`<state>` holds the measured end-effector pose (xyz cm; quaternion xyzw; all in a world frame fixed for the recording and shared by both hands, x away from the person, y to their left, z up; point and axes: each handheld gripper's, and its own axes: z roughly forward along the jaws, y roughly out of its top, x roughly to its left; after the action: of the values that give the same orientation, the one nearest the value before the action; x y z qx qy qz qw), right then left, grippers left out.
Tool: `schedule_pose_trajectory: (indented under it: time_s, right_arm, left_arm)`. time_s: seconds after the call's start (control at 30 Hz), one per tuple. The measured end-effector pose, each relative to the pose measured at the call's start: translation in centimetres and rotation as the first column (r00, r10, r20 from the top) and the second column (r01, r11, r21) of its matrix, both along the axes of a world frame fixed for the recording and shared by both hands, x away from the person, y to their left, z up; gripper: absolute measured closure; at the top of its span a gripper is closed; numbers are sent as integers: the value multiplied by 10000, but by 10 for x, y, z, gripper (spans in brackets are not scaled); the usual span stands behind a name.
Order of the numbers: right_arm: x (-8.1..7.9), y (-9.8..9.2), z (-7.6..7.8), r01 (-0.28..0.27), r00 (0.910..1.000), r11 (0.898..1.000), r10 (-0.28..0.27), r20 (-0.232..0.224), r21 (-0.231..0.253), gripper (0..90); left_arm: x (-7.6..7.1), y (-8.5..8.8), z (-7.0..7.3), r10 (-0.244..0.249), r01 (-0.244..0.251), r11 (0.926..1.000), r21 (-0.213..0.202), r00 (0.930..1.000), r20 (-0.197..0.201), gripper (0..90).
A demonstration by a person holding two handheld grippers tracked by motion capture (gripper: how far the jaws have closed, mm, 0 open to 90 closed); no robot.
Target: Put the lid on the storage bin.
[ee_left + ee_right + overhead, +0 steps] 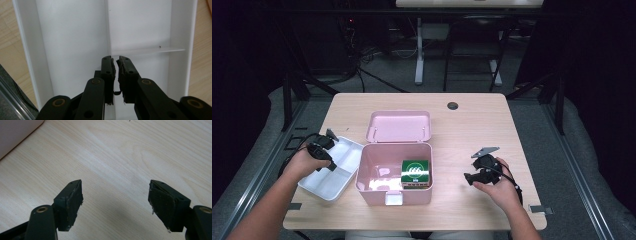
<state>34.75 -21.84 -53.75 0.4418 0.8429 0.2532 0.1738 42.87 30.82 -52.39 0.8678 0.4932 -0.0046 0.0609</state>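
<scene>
We have a pale wooden table [472, 130] in front of us, and on it, largest first, a pink storage box [377, 172] standing open with its hinged lid [398, 126] laid back flat behind it. Just left of the box, touching or nearly touching its wall, lies a white divider tray [343, 167], set at a slant near the table's left edge.

Our left gripper [116, 65] reaches down into that tray. Its jaws stand almost together astride the tray's thin lengthwise partition [108, 27], which runs up between the pads; we judge them clamped on that wall, with only its thickness keeping them apart. The tray's compartments are bare white plastic with nothing in them, save a tiny dark speck on the cross partition [150, 50].

To lift the tray well, we should keep the pads square on the partition and low on it, raise it level, and clear the box rim before moving over, since a thin wall can slip or twist.

The pink box holds one green packet [415, 172] with a white emblem, standing against its right wall; the left part of the floor is bare.

Our right gripper [116, 205] hovers over bare tabletop right of the box, jaws wide apart and holding nothing
</scene>
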Motion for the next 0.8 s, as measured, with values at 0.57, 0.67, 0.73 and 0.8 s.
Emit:
schedule_pose_trajectory:
  time_s: [0.57, 0.67, 0.73, 0.8]
  right_arm:
    - [1, 0, -5, -29, 9999, 10000, 28, -168, -62, 269]
    - [1, 0, -5, -45, 9999, 10000, 44, -153, -81, 269]
    - [1, 1, -5, -58, 9999, 10000, 57, -151, -74, 269]
    - [1, 1, -5, -53, 9999, 10000, 52, -152, -68, 269]
  left_arm:
    - [9, -3, -17, 258, -251, 9996, 162, 9989, -402, 867]
    - [10, -3, -17, 284, -277, 9995, 164, 9987, -426, 867]
    - [10, -3, -19, 344, -335, 9993, 183, 9982, -498, 867]
    - [11, -3, -19, 327, -317, 9993, 198, 9980, -543, 867]
